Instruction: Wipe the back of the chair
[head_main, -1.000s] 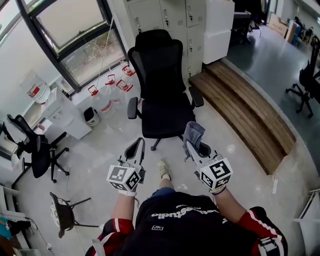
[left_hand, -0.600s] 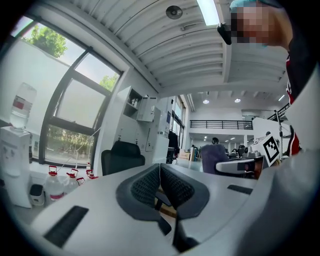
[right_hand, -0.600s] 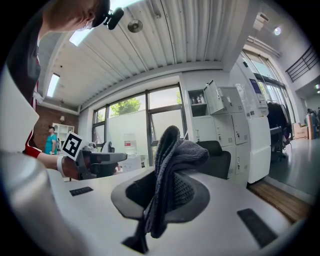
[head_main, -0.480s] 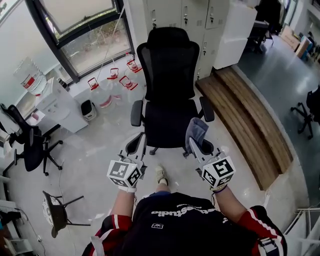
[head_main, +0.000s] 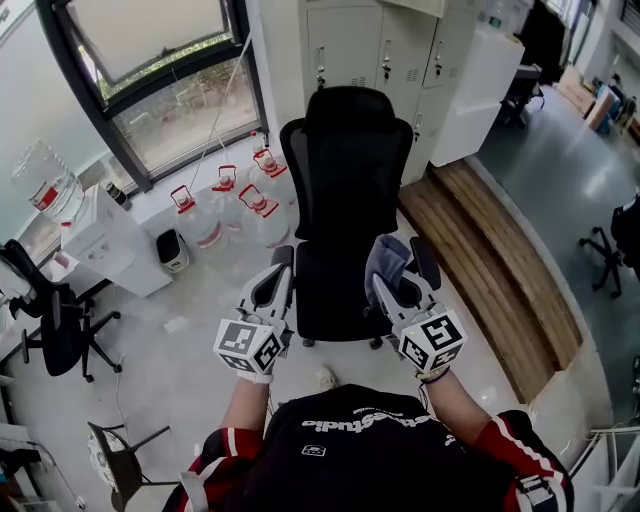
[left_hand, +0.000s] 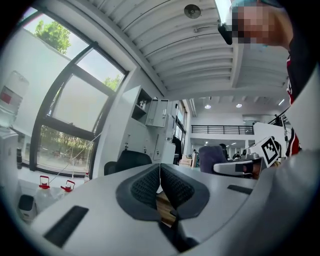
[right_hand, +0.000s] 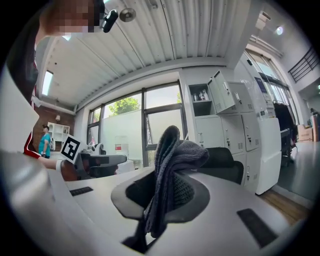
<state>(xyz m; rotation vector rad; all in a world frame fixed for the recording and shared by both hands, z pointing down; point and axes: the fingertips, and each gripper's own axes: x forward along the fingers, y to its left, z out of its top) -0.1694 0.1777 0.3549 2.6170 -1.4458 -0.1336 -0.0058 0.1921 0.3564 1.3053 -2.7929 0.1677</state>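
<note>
A black mesh office chair (head_main: 345, 190) stands right in front of me, its seat toward me and its backrest upright behind it. My right gripper (head_main: 392, 282) is shut on a grey cloth (head_main: 386, 260), held just above the seat's right side near the armrest. In the right gripper view the cloth (right_hand: 170, 172) is bunched between the jaws and the chair's top (right_hand: 222, 162) shows behind. My left gripper (head_main: 273, 289) is shut with nothing in it, over the seat's left edge. In the left gripper view its pads (left_hand: 172, 187) meet, and the chair's top (left_hand: 131, 161) shows beyond.
Water jugs (head_main: 225, 205) stand on the floor left of the chair under the window. White lockers (head_main: 375, 50) rise behind it. A wooden step (head_main: 500, 260) runs along the right. Other office chairs (head_main: 60, 325) stand at far left, and a small stool (head_main: 120, 455) at lower left.
I have stepped closer to the chair: it now sits larger and directly beneath both grippers, which reach over the seat's front. The cloth stays clamped in the right gripper.
</note>
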